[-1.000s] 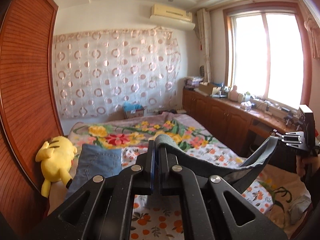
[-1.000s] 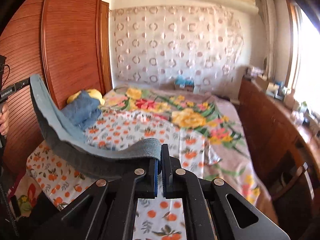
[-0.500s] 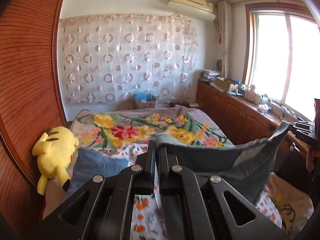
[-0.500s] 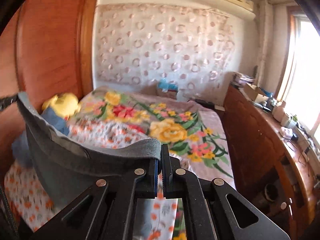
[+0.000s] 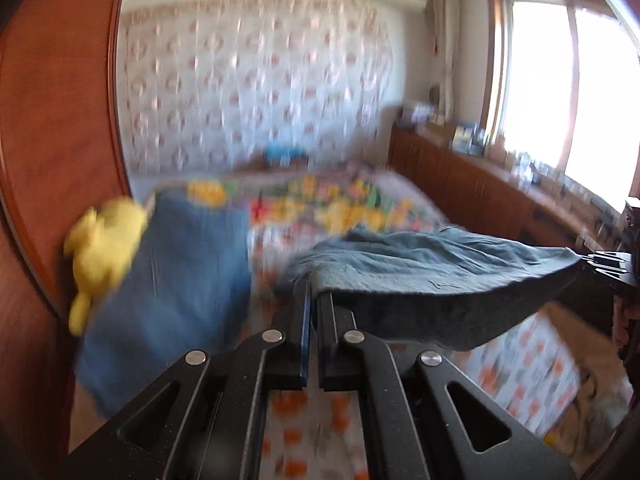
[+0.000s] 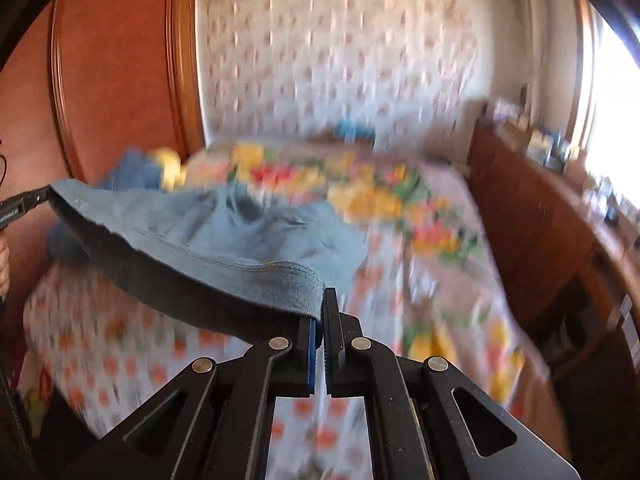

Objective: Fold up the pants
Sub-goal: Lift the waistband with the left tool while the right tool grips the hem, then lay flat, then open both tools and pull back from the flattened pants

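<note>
Grey-blue pants (image 5: 432, 268) hang stretched by the waistband between my two grippers, the legs billowing out flat over the bed. My left gripper (image 5: 314, 292) is shut on one end of the waistband. My right gripper (image 6: 322, 304) is shut on the other end of the pants (image 6: 208, 248). In the left wrist view the right gripper (image 5: 608, 264) shows at the far right edge. In the right wrist view the left gripper (image 6: 24, 206) shows at the far left edge. Both views are motion-blurred.
A bed with a floral and orange-print cover (image 6: 400, 216) lies below. Folded blue jeans (image 5: 176, 280) and a yellow plush toy (image 5: 104, 248) sit at its left side by a wooden wardrobe (image 5: 52, 120). A wooden cabinet (image 5: 480, 196) runs under the window on the right.
Both grippers rose, then dropped toward the bed with the pants. The fabric, hanging down half a second ago, now floats out flat and forward over the bed.
</note>
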### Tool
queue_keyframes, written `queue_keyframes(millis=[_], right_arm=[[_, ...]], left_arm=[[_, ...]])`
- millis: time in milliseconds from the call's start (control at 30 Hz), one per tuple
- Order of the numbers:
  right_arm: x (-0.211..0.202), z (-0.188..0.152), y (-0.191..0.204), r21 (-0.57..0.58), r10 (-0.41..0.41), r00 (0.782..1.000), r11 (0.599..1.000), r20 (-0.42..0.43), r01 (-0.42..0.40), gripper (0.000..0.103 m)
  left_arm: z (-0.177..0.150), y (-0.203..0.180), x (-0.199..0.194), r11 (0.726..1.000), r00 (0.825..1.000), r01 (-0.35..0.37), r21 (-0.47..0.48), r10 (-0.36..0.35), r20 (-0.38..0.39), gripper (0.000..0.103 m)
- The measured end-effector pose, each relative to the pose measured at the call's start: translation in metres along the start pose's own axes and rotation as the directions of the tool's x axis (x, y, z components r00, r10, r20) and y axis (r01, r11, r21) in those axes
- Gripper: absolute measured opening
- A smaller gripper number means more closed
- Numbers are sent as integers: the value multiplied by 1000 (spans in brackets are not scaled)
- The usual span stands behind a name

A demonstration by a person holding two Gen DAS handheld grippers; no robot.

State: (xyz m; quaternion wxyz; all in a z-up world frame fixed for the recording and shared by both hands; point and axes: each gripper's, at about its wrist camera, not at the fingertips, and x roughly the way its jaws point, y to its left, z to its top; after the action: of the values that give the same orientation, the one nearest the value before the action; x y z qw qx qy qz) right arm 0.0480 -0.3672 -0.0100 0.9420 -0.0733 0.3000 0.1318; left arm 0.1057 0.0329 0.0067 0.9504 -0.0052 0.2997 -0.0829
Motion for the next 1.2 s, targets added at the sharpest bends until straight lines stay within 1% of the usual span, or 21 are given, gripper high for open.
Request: queue_keyframes(millis=[33, 67, 100, 133, 200, 300, 367, 400, 433, 533, 633, 700, 767, 833, 933, 1000, 1067, 1167, 1200], right_arm=[[9, -20, 2, 12, 7, 999, 1000, -39, -7, 2], [18, -38, 4, 25, 12, 997, 1000, -72, -10, 2], [26, -54, 7, 38, 24, 995, 999, -102, -20, 2], [33, -67, 10, 47, 34, 991, 998, -130, -28, 2], [39, -78, 14, 47, 39, 988, 998, -150, -32, 2], [39, -93, 19, 43, 44, 985, 998, -165, -38, 3], [52, -81, 8, 39, 40, 984, 999, -174, -33, 3], [50, -81, 7, 43, 52, 983, 998, -176, -45, 3], [49, -65, -5, 45, 63, 981, 997, -182, -56, 3], [50, -67, -6, 55, 65, 981, 997, -181, -56, 7], [38, -67, -9, 61, 80, 982, 996, -170, -71, 10], [32, -66, -7, 41, 66, 985, 997, -162, -60, 12], [24, -67, -2, 26, 74, 986, 997, -152, -71, 13], [17, -68, 2, 5, 71, 987, 997, -141, -71, 19], [9, -67, 5, -17, 65, 991, 998, -119, -68, 23], [8, -64, 12, -41, 84, 990, 995, -113, -89, 24], [10, -57, 20, -55, 123, 988, 990, -98, -129, 25], [24, -47, 32, -63, 175, 981, 981, -86, -181, 33], [29, -44, 39, -73, 188, 979, 978, -82, -194, 37]], left_arm=[[-17, 1, 11, 1000, 999, -6, -5, 5, -41, 3], [-28, 0, 18, 1000, 997, -2, -15, 1, -71, 3], [-44, 1, 31, 999, 992, 9, -39, -14, -122, 3], [-53, -3, 39, 999, 989, 3, -32, -8, -147, 3], [-65, -6, 45, 1000, 987, -25, -4, 24, -160, 3], [-73, -9, 44, 1000, 985, -28, -11, 26, -171, 3], [-78, -8, 43, 999, 984, -37, -1, 36, -177, 3], [-79, -9, 43, 999, 983, -36, 2, 36, -181, 3], [-82, -9, 43, 999, 981, -34, 5, 35, -189, 3], [-88, -7, 41, 999, 977, -35, 13, 37, -209, 7], [-94, -6, 33, 999, 976, -34, 24, 38, -214, 14], [-98, -8, 29, 999, 975, -26, 34, 33, -221, 22], [-103, -11, 25, 999, 974, -20, 46, 30, -224, 24], [-106, -13, 21, 999, 974, -5, 44, 15, -227, 28], [-110, -16, 14, 999, 975, 22, 40, -13, -222, 35], [-109, -20, 11, 998, 977, 55, 33, -47, -207, 46], [-108, -25, 10, 997, 977, 74, 34, -66, -203, 47], [-103, -31, 12, 995, 978, 89, 36, -80, -194, 48], [-102, -32, 12, 995, 977, 94, 33, -86, -194, 52]])
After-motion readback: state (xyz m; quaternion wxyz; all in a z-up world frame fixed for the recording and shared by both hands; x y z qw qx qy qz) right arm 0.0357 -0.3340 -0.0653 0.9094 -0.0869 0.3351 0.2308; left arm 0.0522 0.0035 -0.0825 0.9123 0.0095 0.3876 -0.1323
